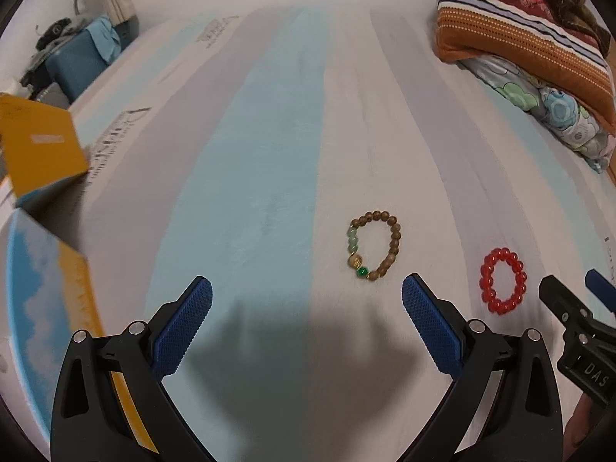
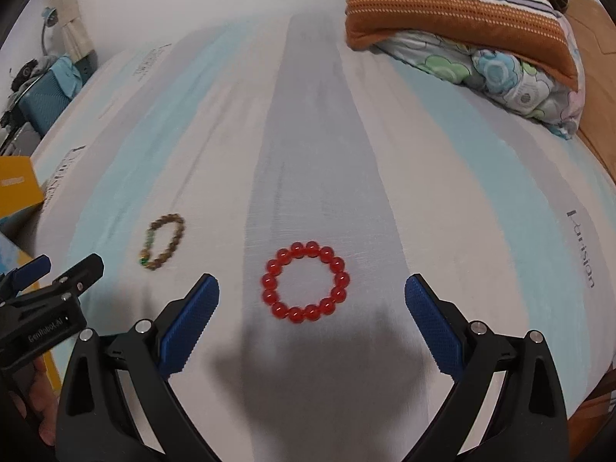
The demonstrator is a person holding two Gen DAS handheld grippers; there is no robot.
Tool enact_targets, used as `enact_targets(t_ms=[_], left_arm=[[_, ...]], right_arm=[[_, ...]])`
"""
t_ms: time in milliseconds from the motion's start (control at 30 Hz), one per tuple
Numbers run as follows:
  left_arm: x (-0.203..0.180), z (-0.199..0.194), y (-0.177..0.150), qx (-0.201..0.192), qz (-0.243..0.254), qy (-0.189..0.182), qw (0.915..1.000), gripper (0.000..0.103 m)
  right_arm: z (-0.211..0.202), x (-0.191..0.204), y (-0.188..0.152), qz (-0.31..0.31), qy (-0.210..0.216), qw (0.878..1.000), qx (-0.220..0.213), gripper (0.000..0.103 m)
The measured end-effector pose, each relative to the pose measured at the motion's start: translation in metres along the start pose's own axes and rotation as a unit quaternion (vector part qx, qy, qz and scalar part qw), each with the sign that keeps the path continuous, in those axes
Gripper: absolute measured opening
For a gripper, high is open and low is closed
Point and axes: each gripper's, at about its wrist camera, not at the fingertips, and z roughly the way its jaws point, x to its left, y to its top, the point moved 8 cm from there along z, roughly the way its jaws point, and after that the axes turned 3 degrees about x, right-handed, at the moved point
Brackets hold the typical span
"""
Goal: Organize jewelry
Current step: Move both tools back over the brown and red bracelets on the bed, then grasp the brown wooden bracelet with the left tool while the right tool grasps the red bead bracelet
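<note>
Two grippers hover low over the striped mattress (image 2: 308, 134), jaws spread wide and holding nothing: the left gripper (image 1: 307, 300) just short of the brown bead bracelet (image 1: 374, 245), the right gripper (image 2: 312, 300) framing the red bead bracelet (image 2: 306, 281) (both lie mid-mattress, apart). Folded blankets (image 2: 462, 11) occupy the far right corner; a yellow box (image 1: 42, 146) overhangs the left edge.

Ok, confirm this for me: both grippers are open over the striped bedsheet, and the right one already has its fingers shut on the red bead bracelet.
Not quite. The right gripper is open, as the right wrist view shows: the red bead bracelet lies flat on the striped bedsheet between its spread fingers, untouched. The left gripper is open too, near the brown and green bracelet.
</note>
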Motion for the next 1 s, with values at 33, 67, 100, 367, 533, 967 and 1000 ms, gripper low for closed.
enact_targets(t_ms=[33,67,100,367,533,967,1000], left_arm=[[-0.001,0.006,0.002,0.004,0.001,-0.001,1.0,0.097],[-0.003,0.014,0.003,0.009,0.003,0.001,1.0,0.097],[-0.005,0.02,0.005,0.011,0.006,0.0,0.9999,0.097],[-0.016,0.055,0.022,0.024,0.013,-0.006,0.9996,0.097],[-0.019,0.077,0.021,0.041,0.015,0.0,0.999,0.097],[-0.019,0.087,0.016,0.036,0.01,0.007,0.9993,0.067],[-0.02,0.086,0.016,0.036,0.013,0.006,0.9992,0.058]], right_arm=[[0.005,-0.003,0.0,0.001,-0.003,1.0,0.002,0.093],[0.01,-0.006,0.0,0.003,-0.007,1.0,0.006,0.093],[0.014,-0.007,0.001,0.004,-0.007,1.0,0.007,0.093],[0.05,-0.017,0.001,0.011,-0.014,0.999,0.031,0.088],[0.067,-0.023,-0.001,0.013,-0.022,0.999,0.043,0.082],[0.084,-0.019,-0.014,0.01,-0.02,0.998,0.065,0.033],[0.083,-0.019,-0.015,0.012,-0.019,0.998,0.066,0.028]])
